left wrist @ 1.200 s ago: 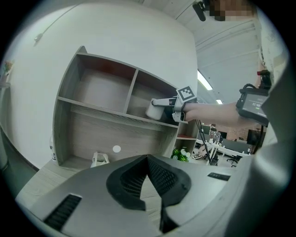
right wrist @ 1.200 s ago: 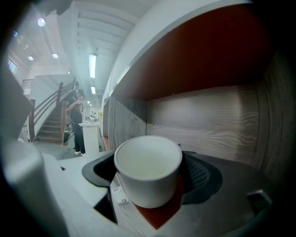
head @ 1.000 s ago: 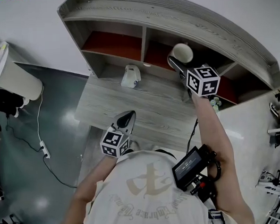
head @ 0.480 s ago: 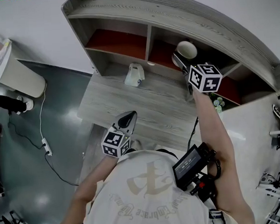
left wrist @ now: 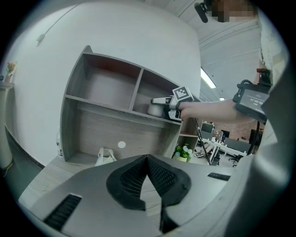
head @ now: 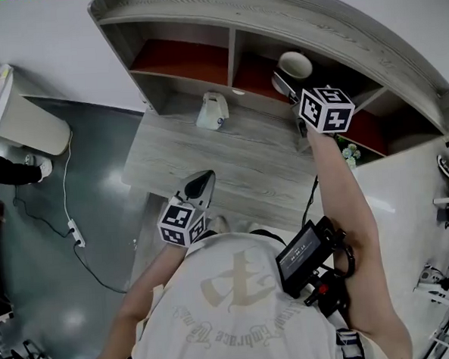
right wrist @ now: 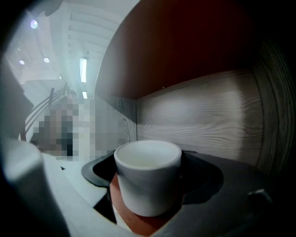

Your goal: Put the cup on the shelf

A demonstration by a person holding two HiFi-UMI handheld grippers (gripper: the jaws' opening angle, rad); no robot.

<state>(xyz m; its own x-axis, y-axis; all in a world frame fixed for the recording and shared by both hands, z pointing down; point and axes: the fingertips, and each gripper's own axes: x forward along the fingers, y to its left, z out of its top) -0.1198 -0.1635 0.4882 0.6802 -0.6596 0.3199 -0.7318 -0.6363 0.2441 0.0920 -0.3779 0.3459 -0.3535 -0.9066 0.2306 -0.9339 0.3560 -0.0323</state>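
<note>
no legible text, shirt print (head: 232,282) unreadable

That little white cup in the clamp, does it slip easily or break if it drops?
The cup looks smooth and glossy, so probably slippery; the right gripper holds it by its sides. It seems rigid, likely ceramic, so breakable if dropped. Narrower at the base, it might tip if nudged.

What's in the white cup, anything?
Empty, as far as shows: the right gripper view looks into the upright cup and sees only bare white inside.
</note>
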